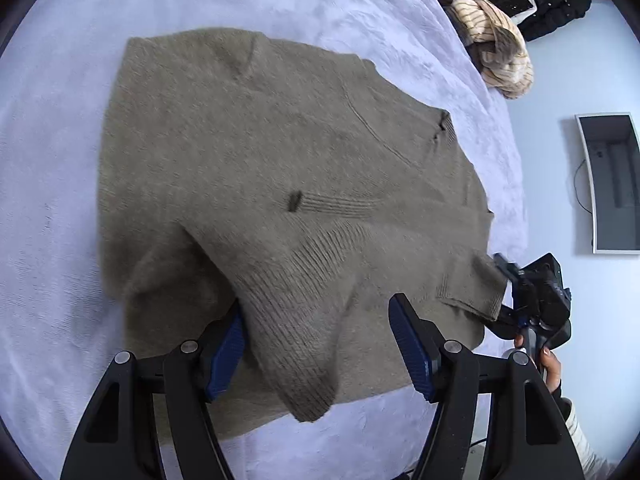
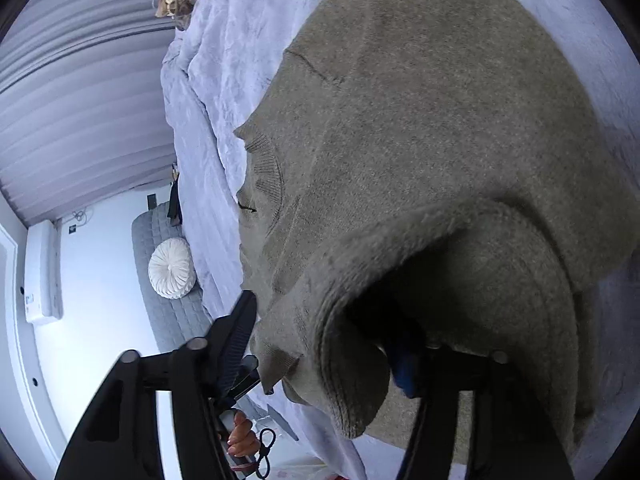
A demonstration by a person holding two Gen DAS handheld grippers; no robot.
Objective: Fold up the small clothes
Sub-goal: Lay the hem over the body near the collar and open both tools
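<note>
A grey-brown knitted sweater (image 1: 256, 152) lies on the pale lilac bed cover (image 1: 60, 240), partly folded, with a ribbed sleeve laid across it. My left gripper (image 1: 316, 336) is open; the ribbed sleeve cuff (image 1: 304, 360) lies between its blue pads, loose. My right gripper (image 2: 328, 344) is open too, with a folded edge of the sweater (image 2: 400, 160) draped over its right finger. The right gripper also shows in the left wrist view (image 1: 528, 300) at the sweater's right corner.
A pile of striped and black clothes (image 1: 504, 28) lies at the far right of the bed. A wall screen (image 1: 612, 184) is on the right. A grey bench with a round white cushion (image 2: 172, 268) stands beside the bed.
</note>
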